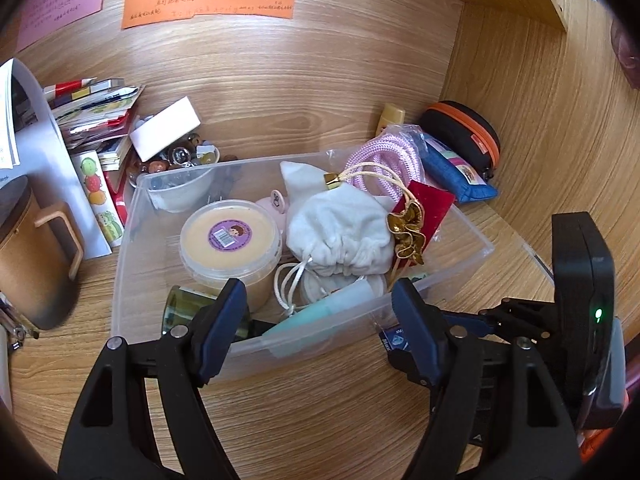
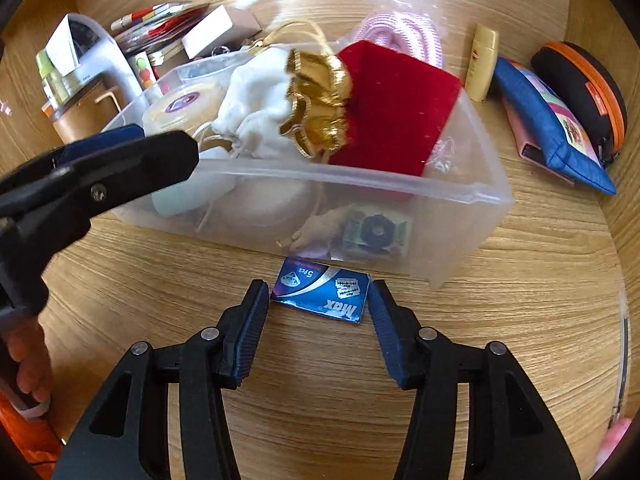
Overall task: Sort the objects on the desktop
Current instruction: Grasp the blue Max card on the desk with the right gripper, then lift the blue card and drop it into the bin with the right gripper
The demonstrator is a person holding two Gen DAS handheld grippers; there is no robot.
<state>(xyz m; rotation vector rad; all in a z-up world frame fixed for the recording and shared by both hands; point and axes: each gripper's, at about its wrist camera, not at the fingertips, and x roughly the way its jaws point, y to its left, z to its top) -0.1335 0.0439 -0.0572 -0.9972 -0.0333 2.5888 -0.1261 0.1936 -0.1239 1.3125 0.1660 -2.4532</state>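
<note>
A small blue razor-blade packet (image 2: pixel 320 296) lies flat on the wooden counter (image 2: pixel 320 380), just in front of the near wall of a clear plastic bin (image 2: pixel 460 196). Its long axis runs left to right, roughly along that wall, with the right end a touch nearer. The printing on it reads upside down from the right wrist view.

The right gripper (image 2: pixel 318 308) points steeply down with the packet between its blue fingers (image 2: pixel 252 320). They stand spread past the packet's short ends; the right one is at the packet's edge, but neither presses it. The left gripper (image 1: pixel 320 312) hovers over the bin's near rim, its fingers (image 1: pixel 224 320) wide apart and holding nothing.

The bin is crowded: a round lidded tub (image 1: pixel 230 236), a white drawstring pouch (image 1: pixel 340 232) and a red velvet pouch with gold trim (image 2: pixel 392 112) that leans over the right rim. Bare counter lies open in front of the packet and to its right. Farther right, a blue zip pouch (image 2: pixel 556 128) and a black case with an orange zipper (image 2: pixel 588 92) sit against the side panel. On the far left are a stack of booklets (image 1: pixel 96 112) and a brown mug (image 1: pixel 36 256).

In the left wrist view only a corner of the packet shows behind a finger. Things low in the bin are blurred by the cloudy plastic, and the handwriting on the orange note (image 1: pixel 208 0) is too small to read.
</note>
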